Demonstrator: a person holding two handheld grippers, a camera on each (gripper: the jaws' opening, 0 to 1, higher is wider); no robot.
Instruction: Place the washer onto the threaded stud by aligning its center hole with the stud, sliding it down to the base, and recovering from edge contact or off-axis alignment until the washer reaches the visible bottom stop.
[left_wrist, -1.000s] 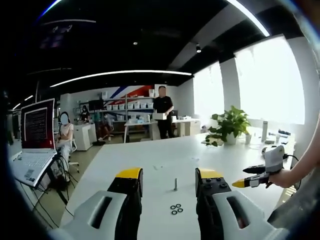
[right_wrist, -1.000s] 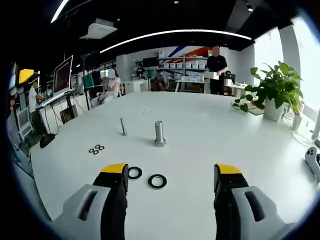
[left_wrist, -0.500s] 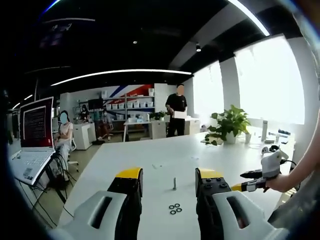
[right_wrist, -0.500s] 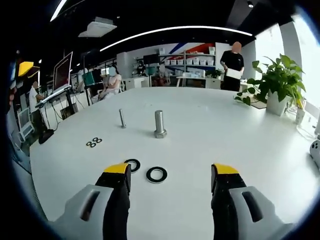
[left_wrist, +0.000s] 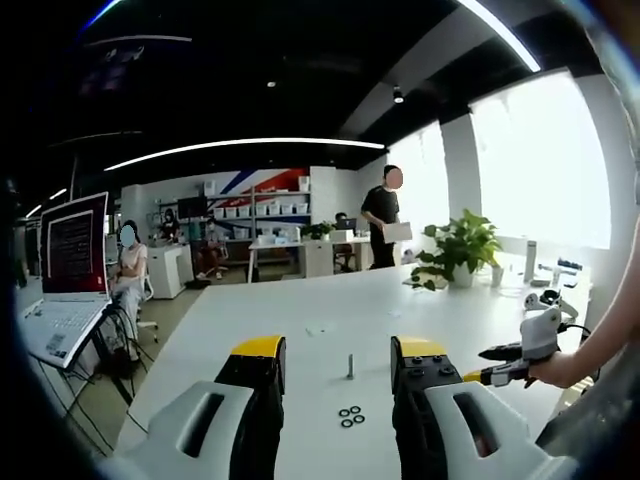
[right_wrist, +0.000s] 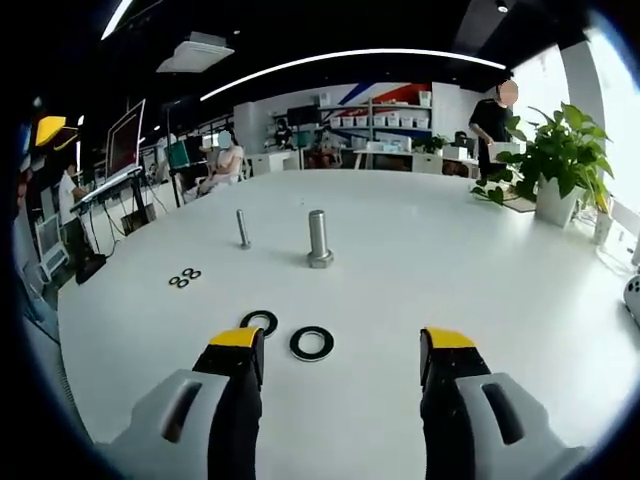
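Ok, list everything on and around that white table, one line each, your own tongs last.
Table: one, white, under everything.
Large washers: two, black, flat on the table just ahead of the right tongs.
Small washers: three, dark, clustered to the left.
Thick stud: one, grey metal, upright behind the large washers.
Thin stud: one, grey metal, upright, left of the thick stud.
Potted plant: one, green in a white pot, far right table edge.
Laptop: one, white, screen lit, left of the table.
People: one standing with a white box; others seated at the back.
Left tongs: grey with yellow tips, open, holding nothing.
Right tongs: grey with yellow tips, open, holding nothing, above the table.
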